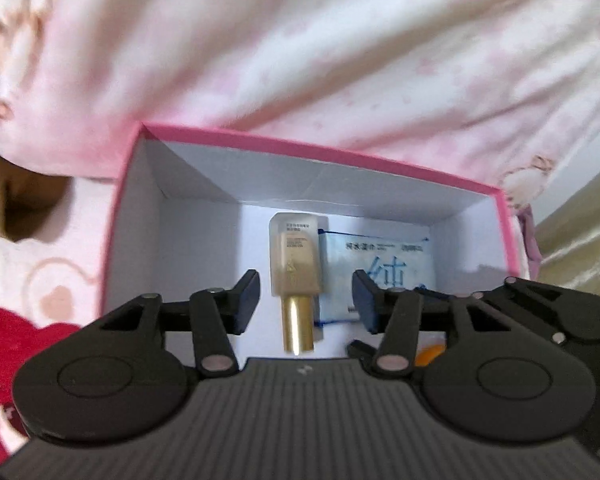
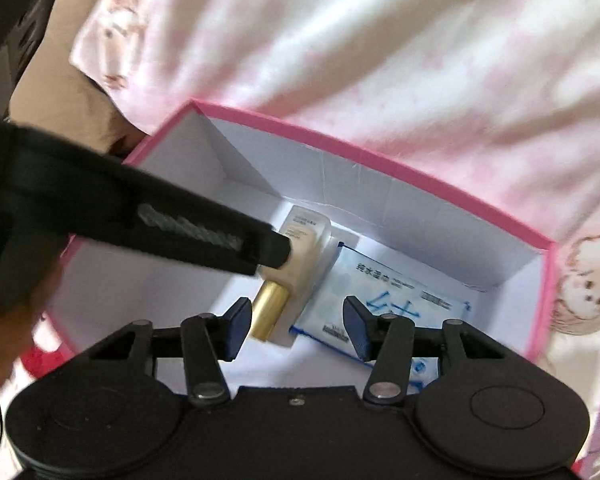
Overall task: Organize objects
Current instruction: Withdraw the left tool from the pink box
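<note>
A pink and white patterned bedcover (image 1: 340, 60) fills the far half of the scene and runs under everything. On it sits an open box (image 1: 284, 146) with a bright pink rim and plain white inner walls, its far wall close against the folds of the cover. The left half of the box floor is bare white card, leaving free room there; the right half is taken up.

Lying flat on the floor toward the far right is a pale blue wipes packet (image 1: 380, 256) with blue printed characters. Just left of it, touching its edge, lies a cream bottle with a gold cap (image 1: 294, 264), cap pointing to the near side. A small orange item (image 1: 428, 354) shows at the near right, mostly hidden.

The left gripper (image 1: 305, 300) hangs over the box with its jaws spread wide, the bottle seen in the gap, nothing pinched. In the right wrist view one finger tip (image 2: 278, 250) overlaps the bottle's body; whether it touches cannot be told. The right gripper (image 2: 296, 330) hovers at the near side, jaws also spread wide and holding nothing.
</note>
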The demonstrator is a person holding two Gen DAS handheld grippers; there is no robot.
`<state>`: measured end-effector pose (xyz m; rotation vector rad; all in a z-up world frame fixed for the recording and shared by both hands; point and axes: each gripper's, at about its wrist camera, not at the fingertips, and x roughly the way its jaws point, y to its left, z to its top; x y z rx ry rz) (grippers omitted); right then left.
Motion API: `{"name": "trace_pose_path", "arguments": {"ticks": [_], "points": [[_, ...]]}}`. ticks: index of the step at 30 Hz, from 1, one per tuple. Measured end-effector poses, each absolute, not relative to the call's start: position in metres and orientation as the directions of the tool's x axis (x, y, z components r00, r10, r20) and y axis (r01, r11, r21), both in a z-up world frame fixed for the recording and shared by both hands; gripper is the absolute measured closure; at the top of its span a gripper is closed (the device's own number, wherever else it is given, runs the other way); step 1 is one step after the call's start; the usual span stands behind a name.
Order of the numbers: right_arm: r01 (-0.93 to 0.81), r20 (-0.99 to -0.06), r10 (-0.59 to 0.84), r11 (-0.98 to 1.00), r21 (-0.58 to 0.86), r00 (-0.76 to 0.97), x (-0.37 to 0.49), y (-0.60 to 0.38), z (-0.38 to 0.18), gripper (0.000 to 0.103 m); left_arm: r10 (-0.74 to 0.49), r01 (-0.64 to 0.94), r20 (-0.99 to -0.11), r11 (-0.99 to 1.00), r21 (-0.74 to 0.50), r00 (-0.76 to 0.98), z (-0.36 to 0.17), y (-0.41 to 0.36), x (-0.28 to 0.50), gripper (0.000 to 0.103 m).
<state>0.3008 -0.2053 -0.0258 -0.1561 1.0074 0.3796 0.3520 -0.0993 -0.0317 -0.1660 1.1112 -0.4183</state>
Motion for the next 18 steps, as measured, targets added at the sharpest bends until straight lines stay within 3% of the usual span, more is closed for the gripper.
{"name": "trace_pose_path", "arguments": {"ticks": [13,18], "points": [[-0.388,-0.777,0.208,0.92,-0.05,0.594,0.213,-0.224,0.067,0.04,-0.362,0.416,-0.846,0.89,-0.188,0.392,0.061,-0.072,0.252,0.038],[-0.391,-0.754,0.223,0.919,-0.049,0.618,0.174,-0.24,0.094,0.031,-0.406,0.459,-0.831,0.863,-0.212,0.38,0.092,-0.062,0.214,0.034]]}}
